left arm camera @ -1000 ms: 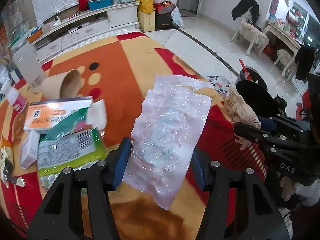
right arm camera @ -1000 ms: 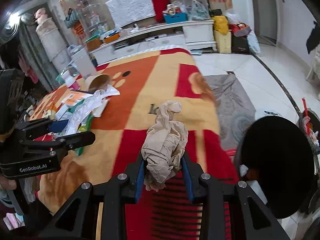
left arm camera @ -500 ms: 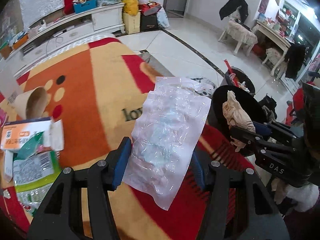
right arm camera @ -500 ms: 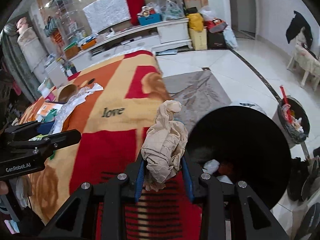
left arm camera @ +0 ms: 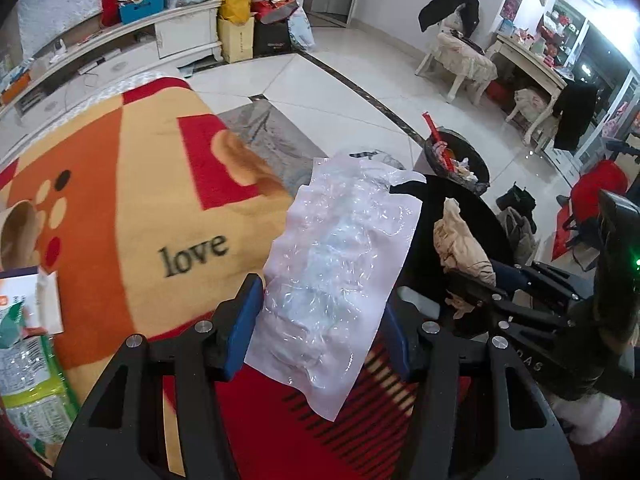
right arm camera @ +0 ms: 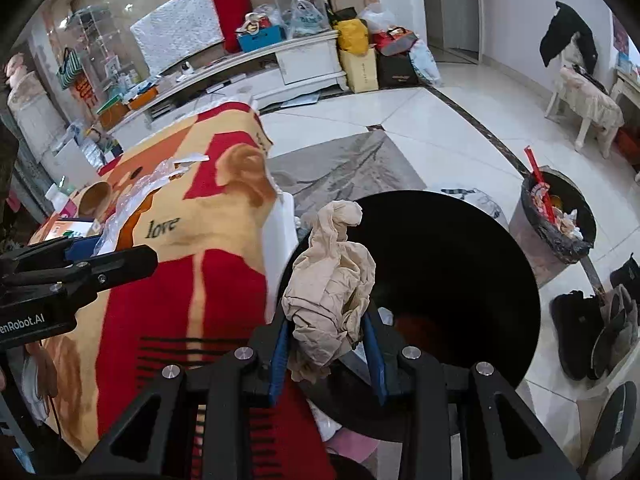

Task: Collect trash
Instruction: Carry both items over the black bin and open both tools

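My left gripper (left arm camera: 320,332) is shut on a clear plastic wrapper (left arm camera: 340,280) and holds it above the right edge of the blanket-covered table, beside a black bin (left arm camera: 424,232). My right gripper (right arm camera: 326,344) is shut on a crumpled beige paper wad (right arm camera: 332,280), held at the left rim of the black bin (right arm camera: 440,280). The wad also shows in the left wrist view (left arm camera: 460,244), over the bin. The wrapper shows in the right wrist view (right arm camera: 136,196), held by the left gripper.
An orange, red and tan blanket (left arm camera: 140,200) covers the table, with boxes and green packets (left arm camera: 28,340) and a paper cup (left arm camera: 18,228) at its left. A second, full bin (right arm camera: 556,216) stands on the tiled floor. Shoes (right arm camera: 592,332) lie at the right.
Both grippers have moved right, from over the blanket to the table's right edge. The black bin now lies under the paper wad and beside the wrapper.
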Motion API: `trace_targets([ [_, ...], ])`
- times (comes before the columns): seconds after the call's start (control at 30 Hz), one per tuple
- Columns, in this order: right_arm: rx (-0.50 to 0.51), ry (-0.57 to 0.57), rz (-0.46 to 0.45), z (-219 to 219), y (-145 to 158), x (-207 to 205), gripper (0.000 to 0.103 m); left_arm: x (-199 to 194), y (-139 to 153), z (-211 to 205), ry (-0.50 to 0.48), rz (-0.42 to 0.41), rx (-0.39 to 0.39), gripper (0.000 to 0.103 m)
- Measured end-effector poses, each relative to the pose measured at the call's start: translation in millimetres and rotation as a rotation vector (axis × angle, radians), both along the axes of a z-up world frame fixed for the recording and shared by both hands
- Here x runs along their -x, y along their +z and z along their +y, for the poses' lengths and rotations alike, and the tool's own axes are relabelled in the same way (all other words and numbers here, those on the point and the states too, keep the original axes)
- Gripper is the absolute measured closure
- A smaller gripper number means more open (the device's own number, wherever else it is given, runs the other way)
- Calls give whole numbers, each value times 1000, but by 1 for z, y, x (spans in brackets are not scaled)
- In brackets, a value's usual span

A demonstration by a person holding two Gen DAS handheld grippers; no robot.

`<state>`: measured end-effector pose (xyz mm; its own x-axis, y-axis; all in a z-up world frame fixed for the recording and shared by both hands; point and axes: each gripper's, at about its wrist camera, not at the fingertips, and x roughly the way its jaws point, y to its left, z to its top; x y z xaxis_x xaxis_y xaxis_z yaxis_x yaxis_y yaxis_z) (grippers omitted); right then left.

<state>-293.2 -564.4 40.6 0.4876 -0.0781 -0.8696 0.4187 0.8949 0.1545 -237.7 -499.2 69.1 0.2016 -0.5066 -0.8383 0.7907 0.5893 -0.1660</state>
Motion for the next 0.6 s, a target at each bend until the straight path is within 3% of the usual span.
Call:
trace_targets([
  [0.6, -7, -91, 26, -37, -15, 16, 71, 1, -17, -43, -26, 74, 7, 48],
])
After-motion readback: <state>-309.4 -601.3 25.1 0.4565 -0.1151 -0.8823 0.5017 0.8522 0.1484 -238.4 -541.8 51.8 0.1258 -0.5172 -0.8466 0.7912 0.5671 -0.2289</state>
